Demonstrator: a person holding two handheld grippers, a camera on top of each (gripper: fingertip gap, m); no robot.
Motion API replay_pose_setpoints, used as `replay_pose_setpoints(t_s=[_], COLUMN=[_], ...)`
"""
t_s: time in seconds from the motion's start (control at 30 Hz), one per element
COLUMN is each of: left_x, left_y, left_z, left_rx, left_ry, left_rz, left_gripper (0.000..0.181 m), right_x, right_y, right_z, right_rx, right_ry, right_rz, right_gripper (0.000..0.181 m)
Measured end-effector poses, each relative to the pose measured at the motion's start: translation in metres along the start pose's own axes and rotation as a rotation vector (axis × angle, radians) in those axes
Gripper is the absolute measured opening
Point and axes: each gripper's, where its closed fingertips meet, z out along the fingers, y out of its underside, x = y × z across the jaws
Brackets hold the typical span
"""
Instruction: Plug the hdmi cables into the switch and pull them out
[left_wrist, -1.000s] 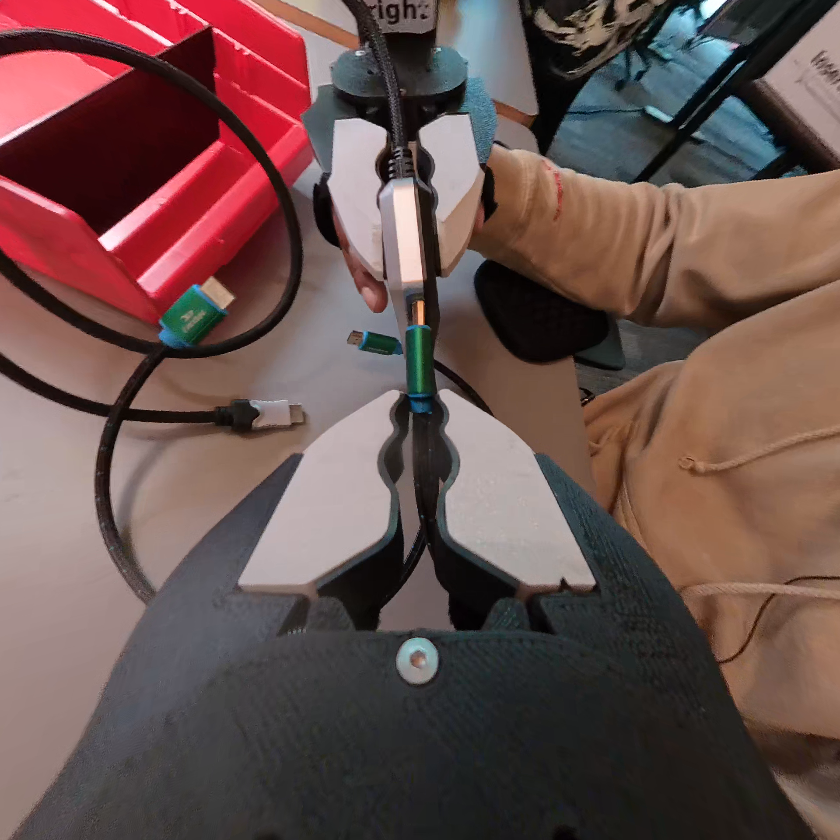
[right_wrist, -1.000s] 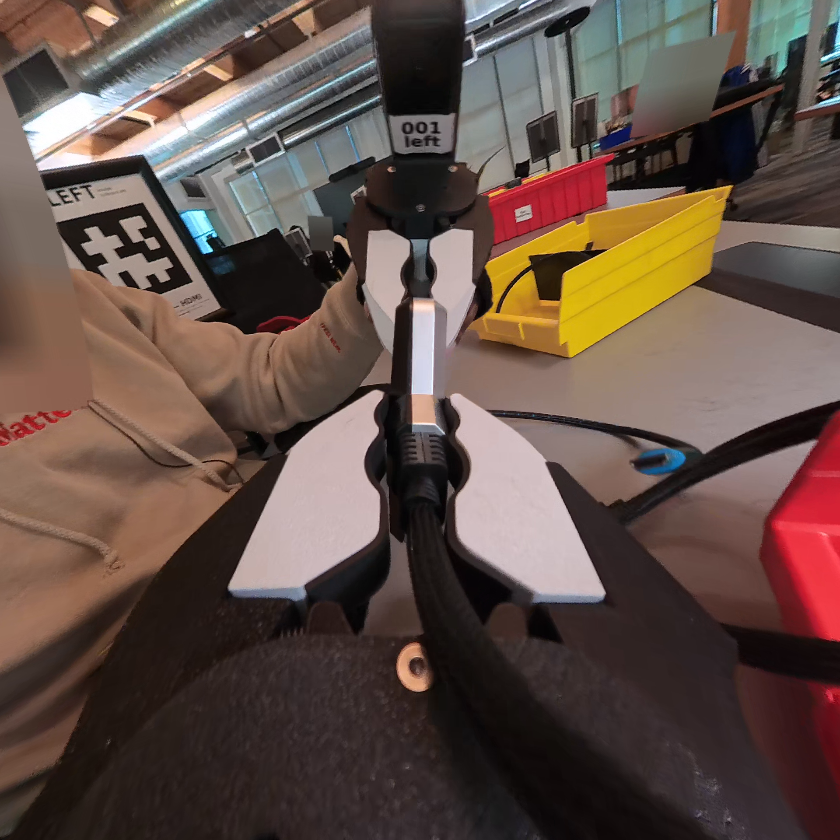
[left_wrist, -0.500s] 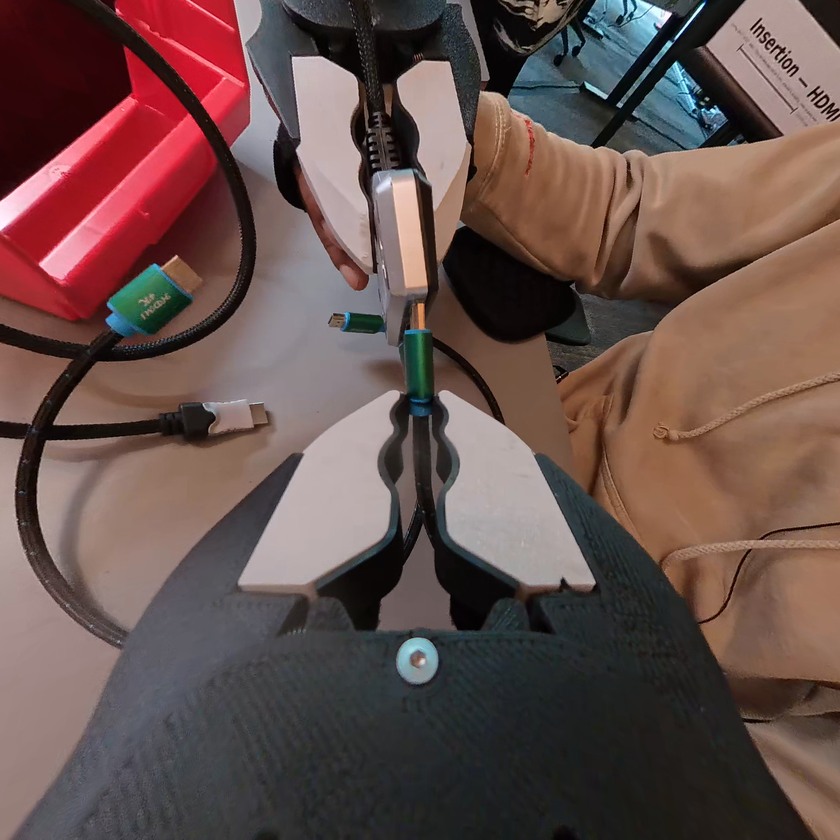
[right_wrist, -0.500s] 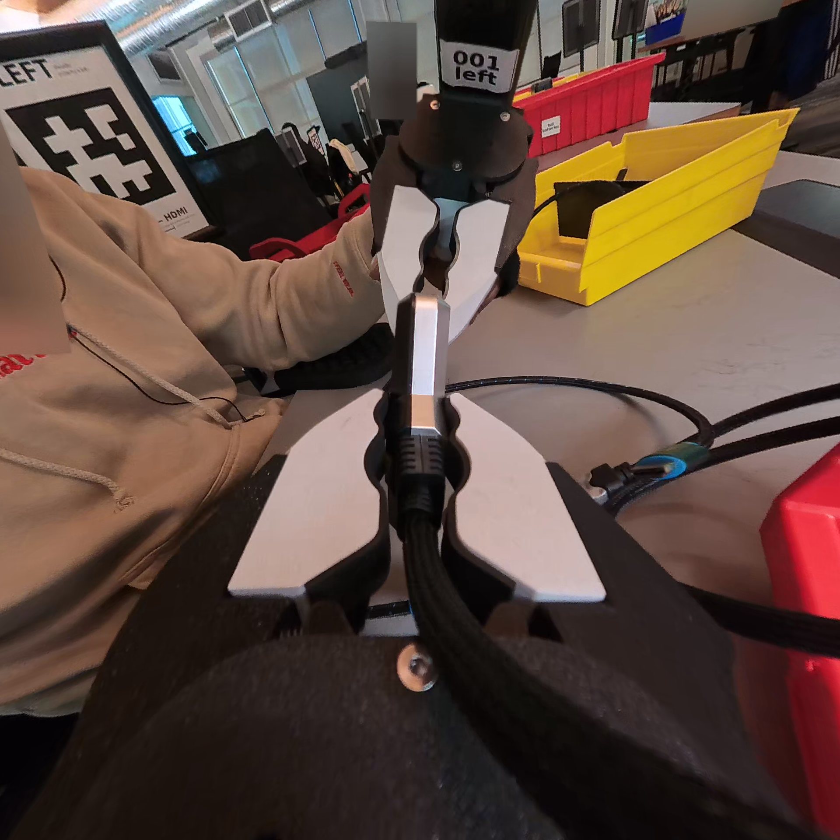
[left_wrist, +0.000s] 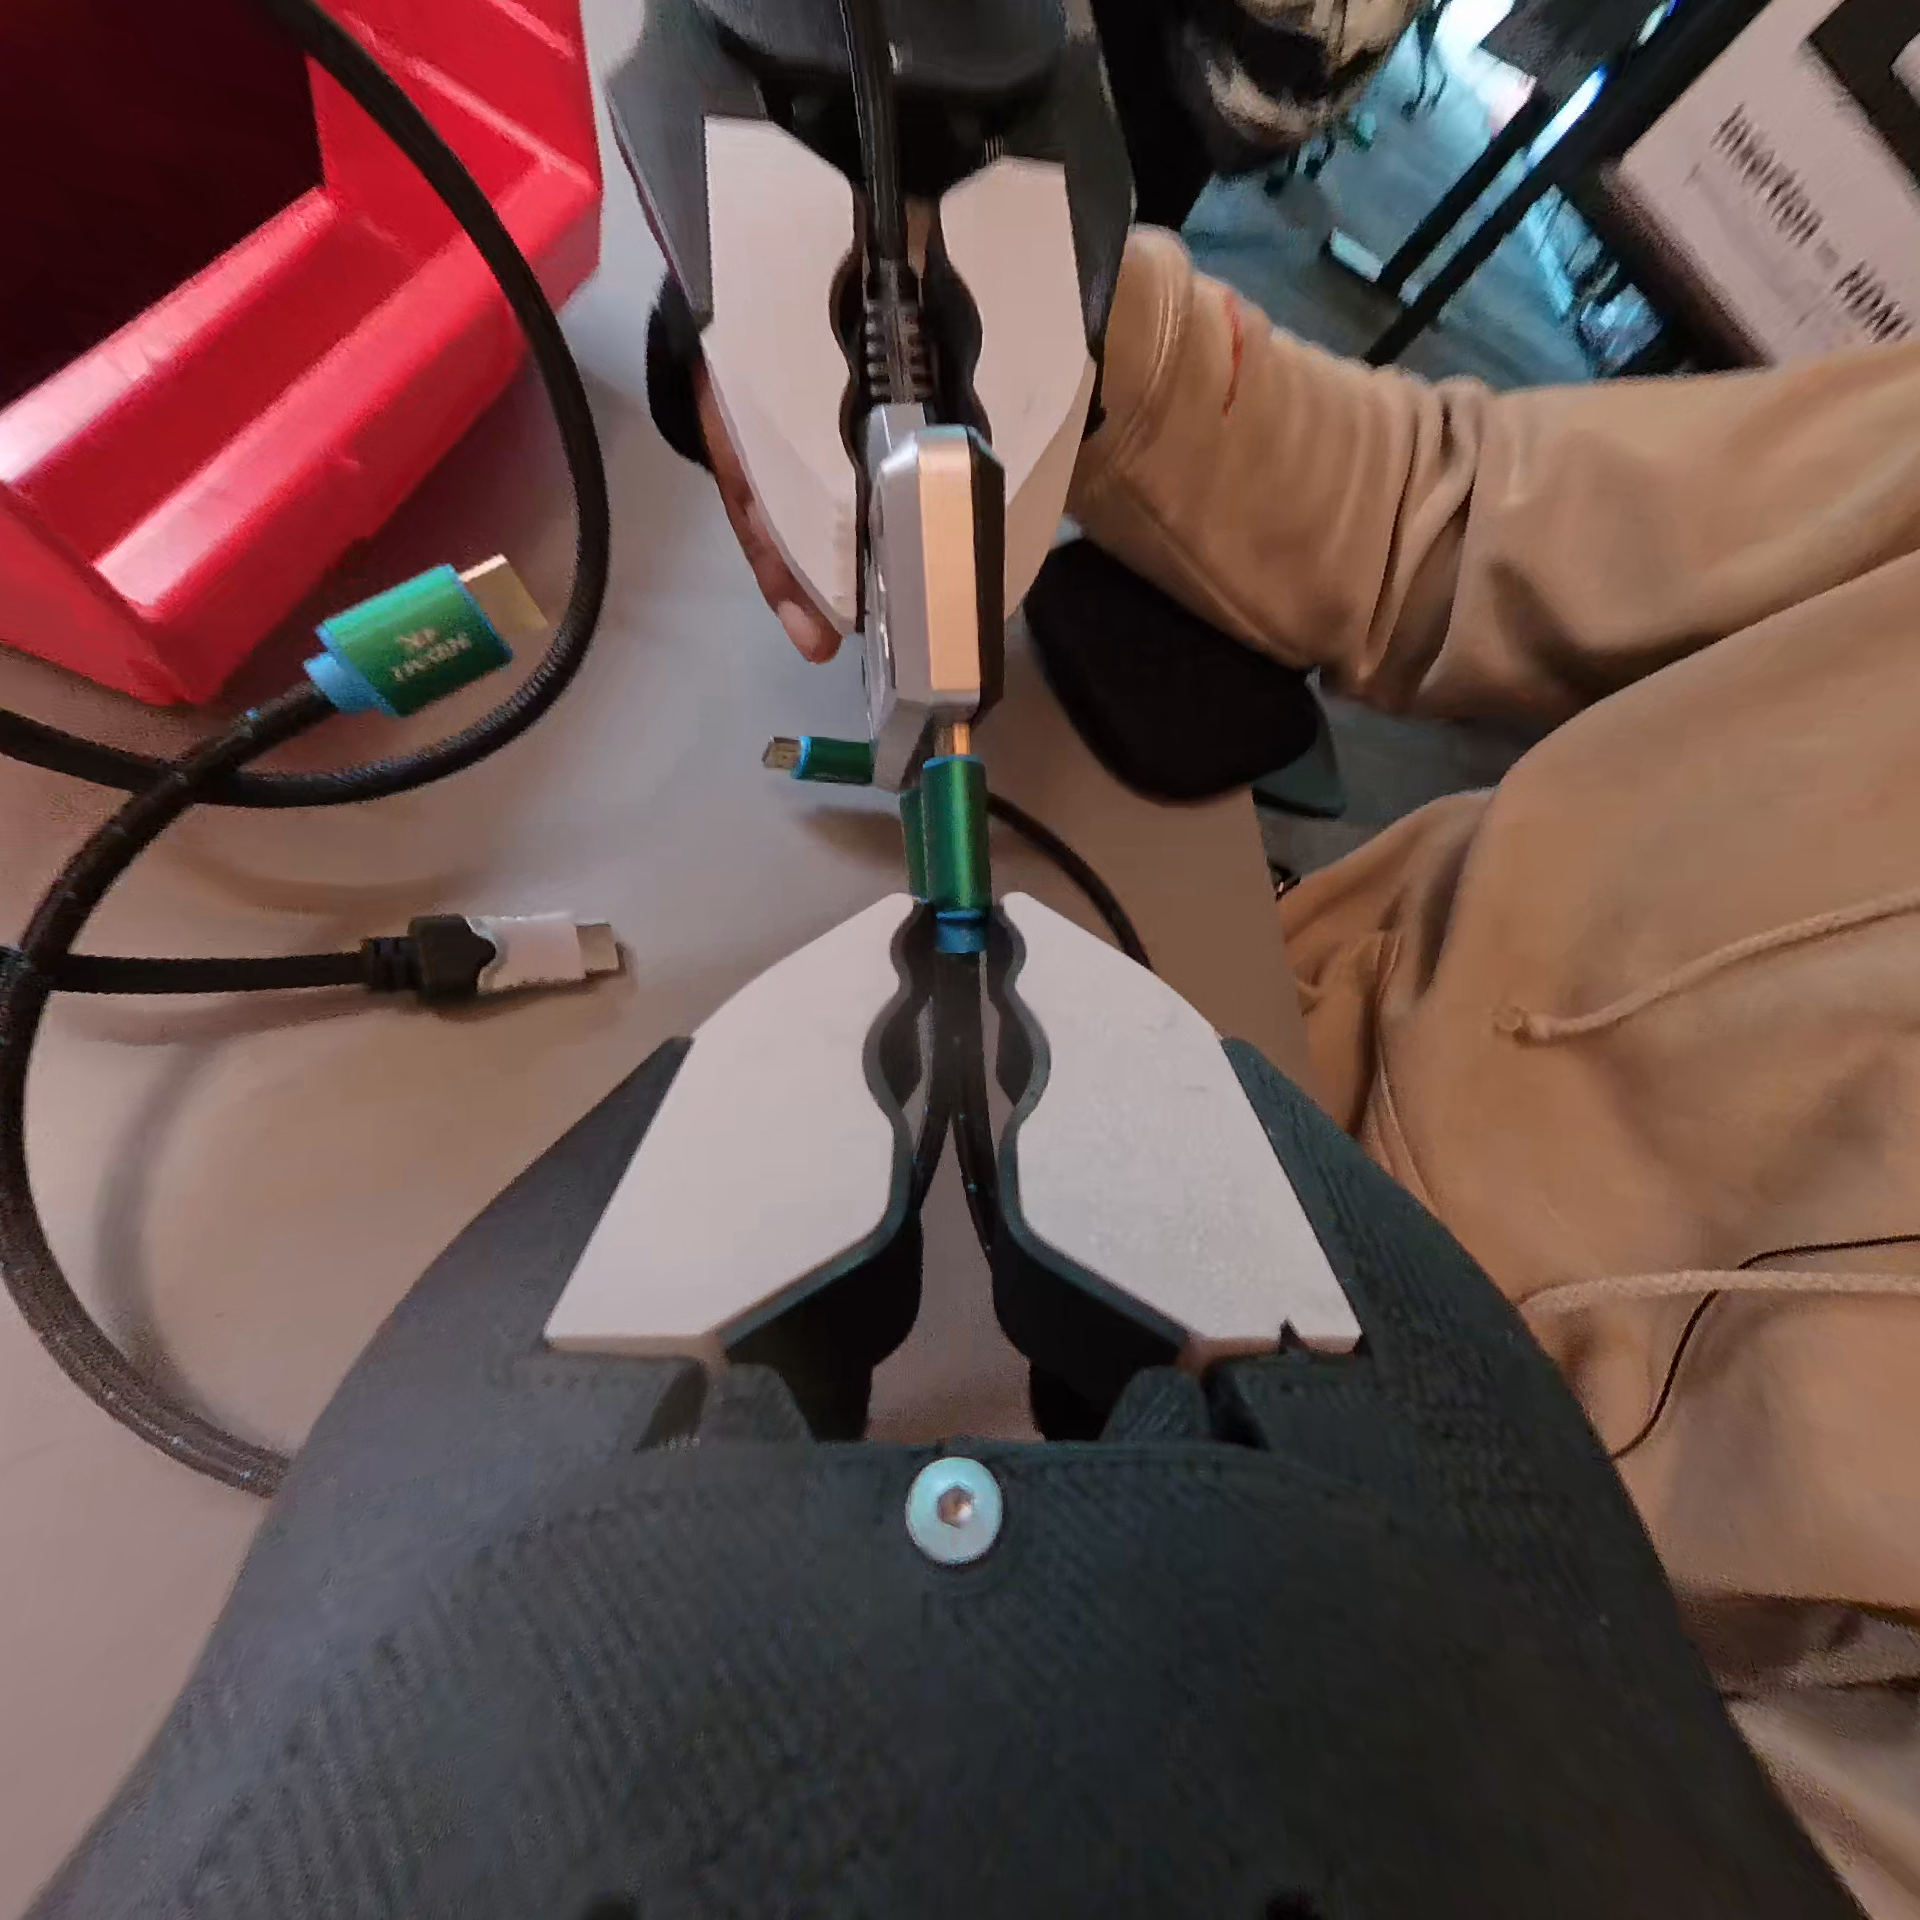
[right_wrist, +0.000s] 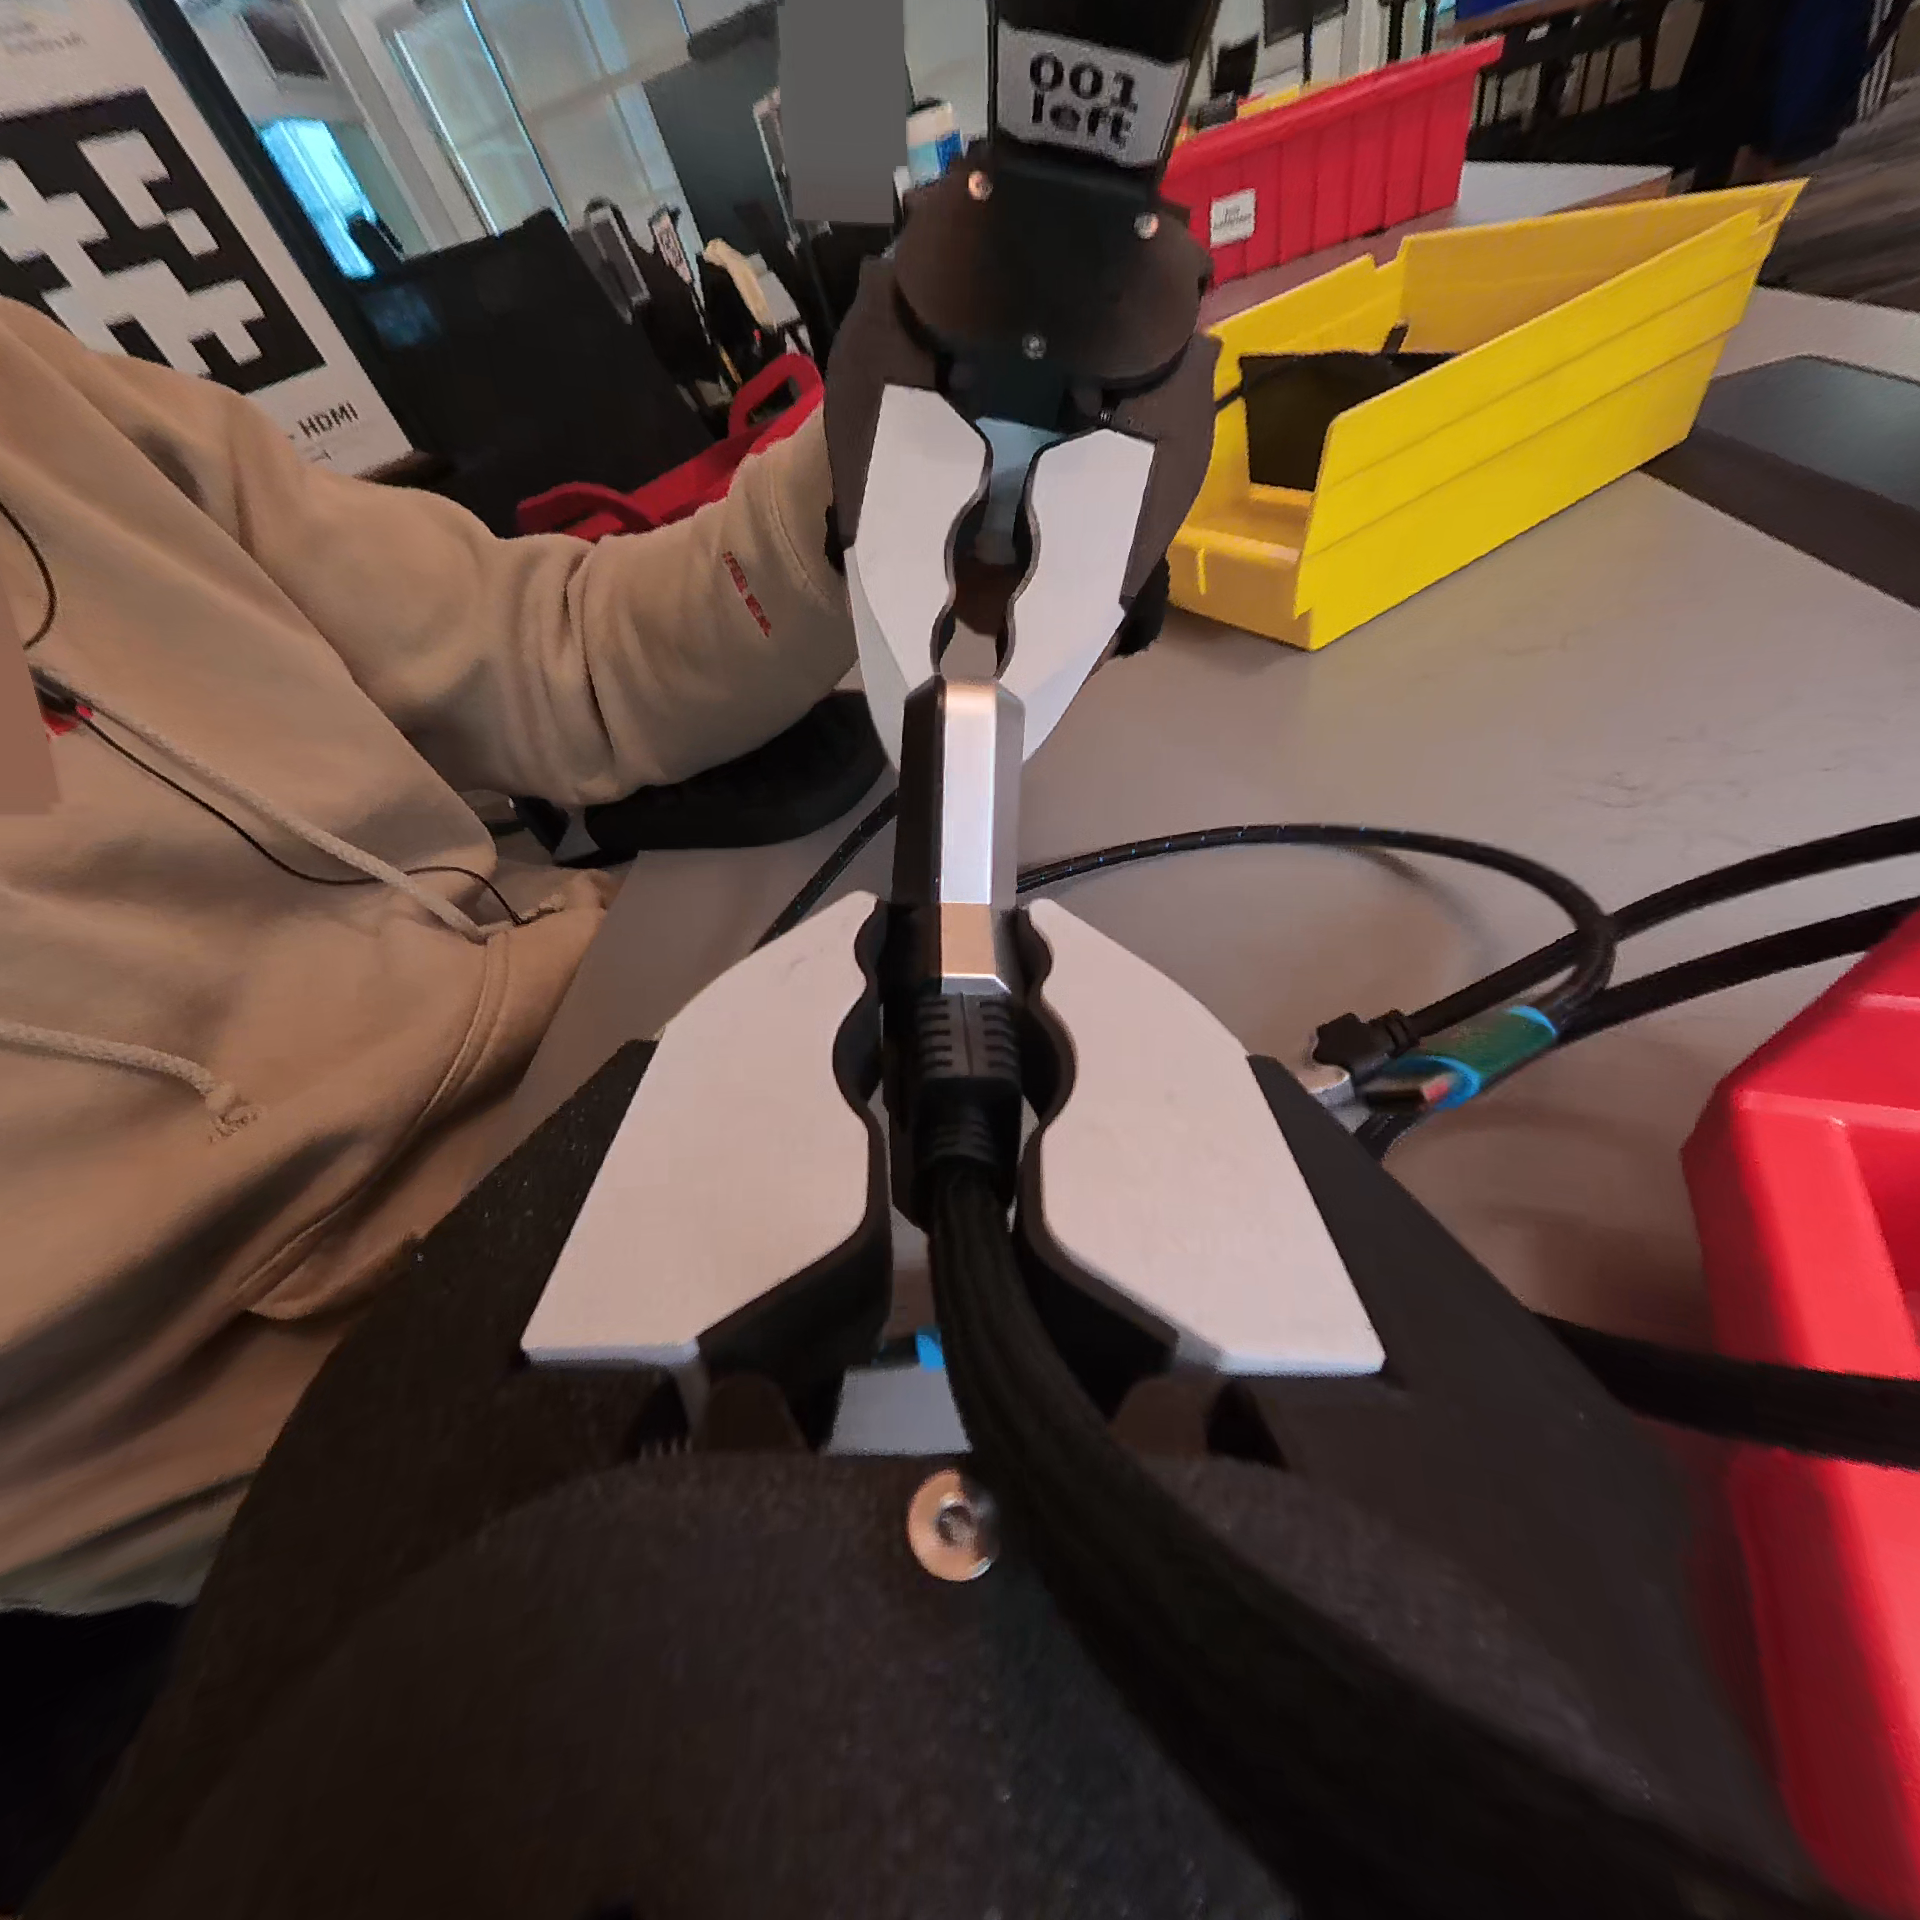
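In the left wrist view my left gripper (left_wrist: 956, 904) is shut on a black cable just behind its green HDMI plug (left_wrist: 951, 842). The plug's gold tip sits partly inside the end port of the silver switch (left_wrist: 935, 561). The right gripper (left_wrist: 914, 613) holds the switch from the far side. In the right wrist view my right gripper (right_wrist: 951, 914) is shut on the switch (right_wrist: 966, 800) where its black cable boot (right_wrist: 961, 1049) joins. The left gripper (right_wrist: 971, 696) meets the switch's far end there, and the green plug is hidden behind the switch.
A red bin (left_wrist: 260, 364) stands at the left, with a large green plug (left_wrist: 416, 644), a small green plug (left_wrist: 821, 756) and a white plug (left_wrist: 530, 951) loose on the table. A yellow bin (right_wrist: 1455, 436) stands behind. The person's tan sleeve (left_wrist: 1455, 540) is at the right. About 6 cm separates my left fingertips from my right.
The two grippers have drawn closer together and the right gripper with the switch looms larger. The green plug stays at the switch's port with its gold tip still showing.
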Motion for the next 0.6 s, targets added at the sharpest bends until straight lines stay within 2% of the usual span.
replay_pose_setpoints(t_s=[0.13, 0.23, 0.33, 0.6], left_x=[-0.004, -0.004, -0.005, -0.011], left_y=[0.001, -0.009, -0.006, -0.01], left_z=[-0.001, -0.007, -0.006, -0.003], left_rx=[0.018, 0.092, 0.078, 0.111], left_ry=[-0.002, 0.021, 0.022, 0.027], left_rz=[0.004, -0.006, 0.001, -0.008], left_gripper=[0.009, 0.009, 0.009, 0.009], right_x=[0.003, 0.003, 0.004, 0.011], right_y=[0.001, -0.004, 0.0, 0.002], right_z=[0.001, 0.0, 0.002, 0.002], right_rx=[0.002, 0.036, -0.003, 0.016], right_ry=[-0.002, -0.011, 0.001, 0.0], right_rz=[0.024, 0.042, 0.031, 0.081], right_gripper=[0.022, 0.022, 0.022, 0.022])
